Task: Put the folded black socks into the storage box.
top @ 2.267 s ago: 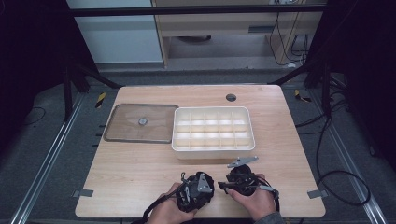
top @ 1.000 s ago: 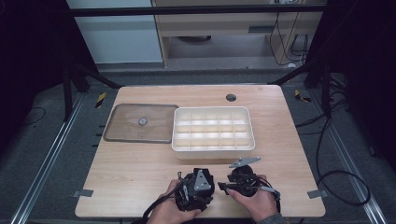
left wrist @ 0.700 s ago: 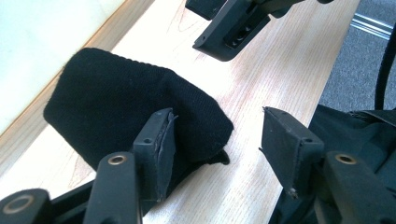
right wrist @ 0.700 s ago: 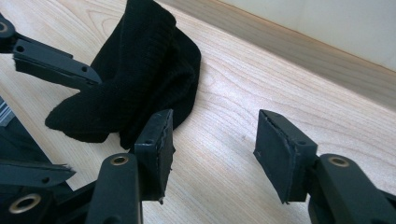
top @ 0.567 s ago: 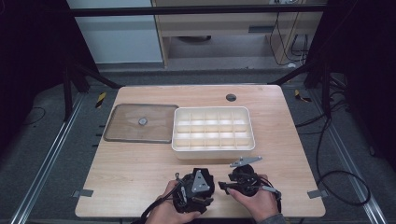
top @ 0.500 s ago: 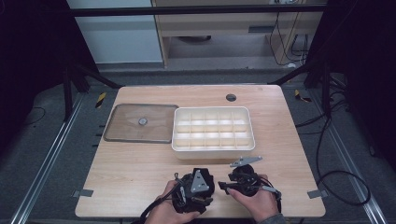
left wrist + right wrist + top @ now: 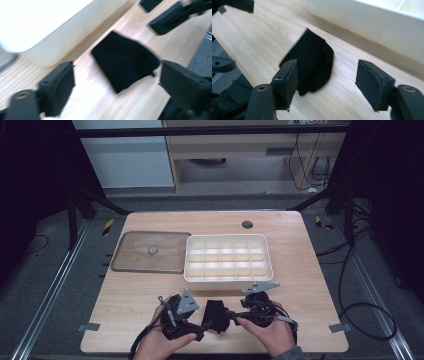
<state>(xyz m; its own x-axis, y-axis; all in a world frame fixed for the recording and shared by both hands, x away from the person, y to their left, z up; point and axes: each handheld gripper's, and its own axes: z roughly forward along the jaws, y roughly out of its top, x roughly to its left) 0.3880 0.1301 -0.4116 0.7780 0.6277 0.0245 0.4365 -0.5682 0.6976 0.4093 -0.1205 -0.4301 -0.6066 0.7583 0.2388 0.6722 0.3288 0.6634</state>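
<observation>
You've got a folded black cloth [image 7: 216, 314], soft, matte and knit-looking, lying flat on the pale wood-grain table [image 7: 310, 270] near your edge, just in front of the cream plastic compartment tray [image 7: 228, 258] with its grid of small square cells. Left of that tray sits a clear, flat rectangular lid [image 7: 150, 251] with a small round knob at its centre. Compared with a second ago, when both grippers were bunched tight over the dark bundle, your hands now sit a little apart and the cloth lies plainly between them. Your left gripper [image 7: 115, 82] has just been opening; its jaws stand wide, the cloth lying on the wood between and beyond them, with no pad pressing on it. Your right gripper [image 7: 327, 80] has just been opening too, its ribbed black pads well parted; the cloth sits by the left pad in the right gripper view, partly hidden behind it, and I can't tell whether that pad brushes it. In the high view the cloth rests between the two grippers, close to both.
</observation>
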